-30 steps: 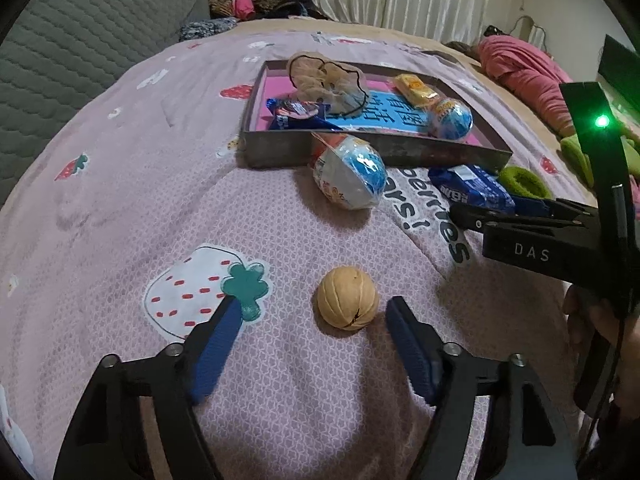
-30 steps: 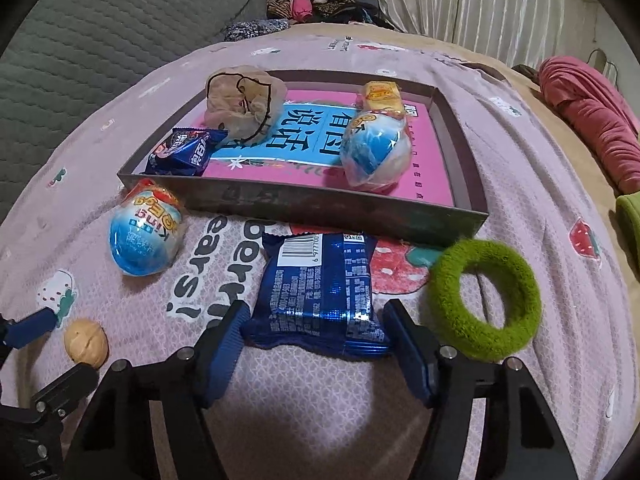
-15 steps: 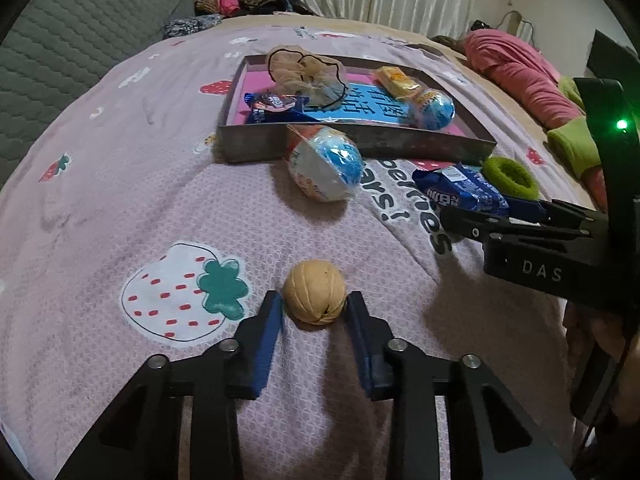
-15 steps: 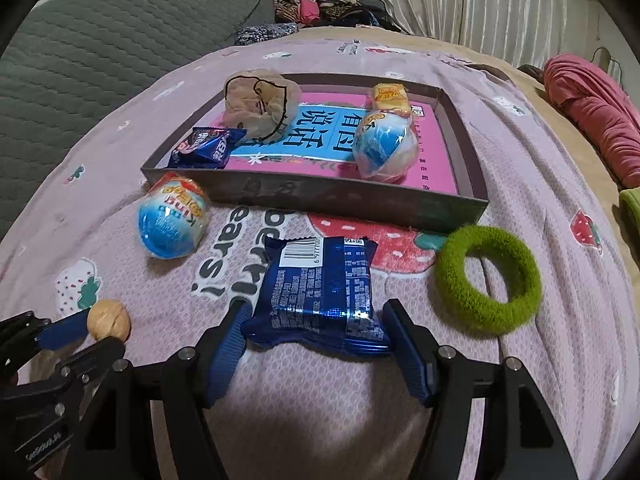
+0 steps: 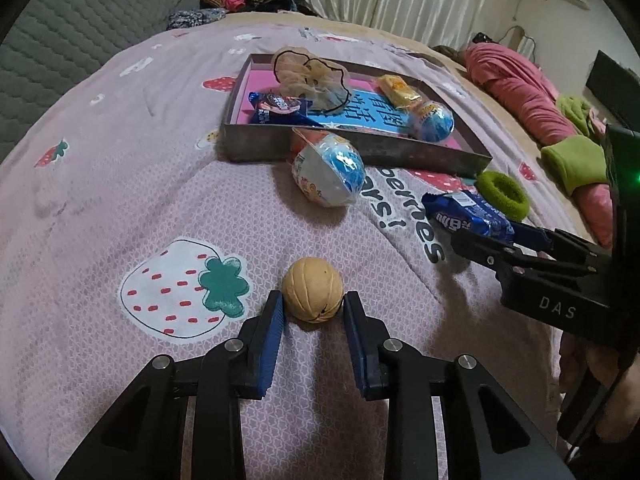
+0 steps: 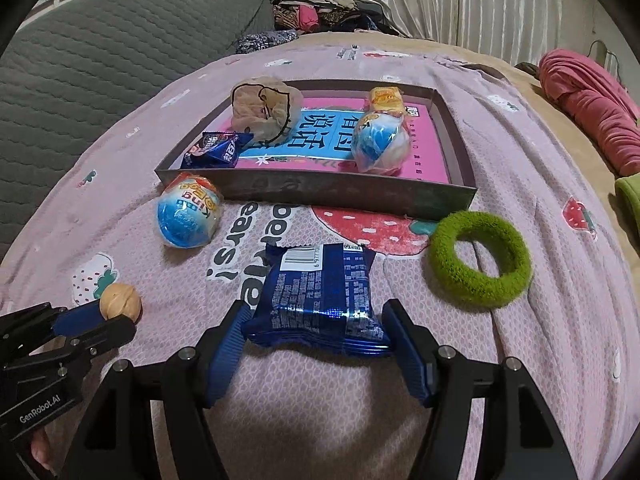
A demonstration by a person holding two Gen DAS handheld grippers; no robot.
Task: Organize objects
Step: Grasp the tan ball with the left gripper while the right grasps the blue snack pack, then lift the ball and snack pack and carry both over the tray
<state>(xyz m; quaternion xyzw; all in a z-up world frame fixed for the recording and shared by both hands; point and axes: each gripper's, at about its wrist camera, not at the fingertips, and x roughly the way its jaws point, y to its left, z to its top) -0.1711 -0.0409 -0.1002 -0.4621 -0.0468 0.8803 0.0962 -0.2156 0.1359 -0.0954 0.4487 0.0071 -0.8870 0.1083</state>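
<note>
Walnut (image 5: 312,295), round, ridged, between blue fingers (image 5: 270,334)

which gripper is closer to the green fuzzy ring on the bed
Right. The right gripper, shut on the blue snack packet, sits just beside the green ring. The left gripper is farther off, shut on the walnut.

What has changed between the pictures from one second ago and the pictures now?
The left gripper closed its fingers from wide apart onto the walnut, which now sits pinched between them. The right gripper stayed clamped on the blue snack packet. The tray, the blue egg outside it and the green ring kept their places on the bedspread.
</note>
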